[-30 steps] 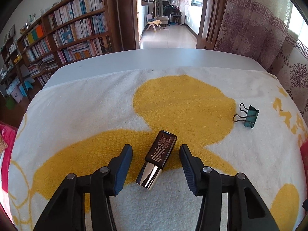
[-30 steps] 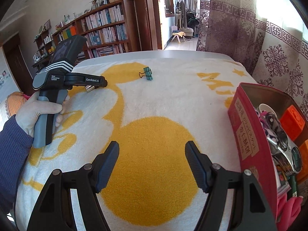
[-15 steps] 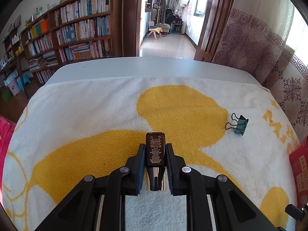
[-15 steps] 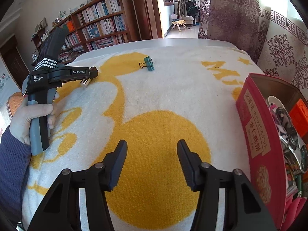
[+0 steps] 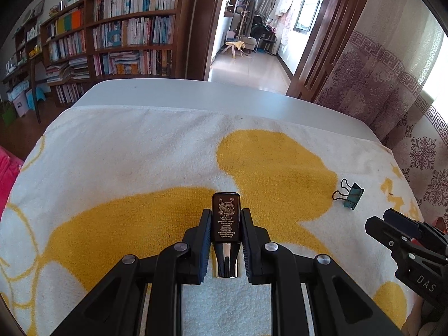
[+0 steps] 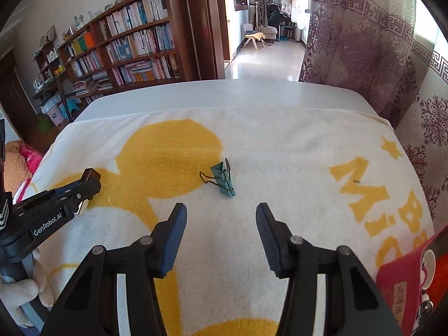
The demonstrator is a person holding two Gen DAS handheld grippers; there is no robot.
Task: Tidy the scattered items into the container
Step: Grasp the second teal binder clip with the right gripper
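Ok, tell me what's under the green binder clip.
The binder clip lies on the towel, straddling a yellow patch and white pile. The towel covers the table beneath it; only the table's far edge shows.

I am counting two tongs: the left tongs (image 5: pixel 226 238) and the right tongs (image 6: pixel 221 224). I am seeing one dark bottle (image 5: pixel 225 218), one green binder clip (image 6: pixel 224 179), one red box (image 6: pixel 403 288), one towel (image 6: pixel 280 145) and one desk (image 6: pixel 224 92).
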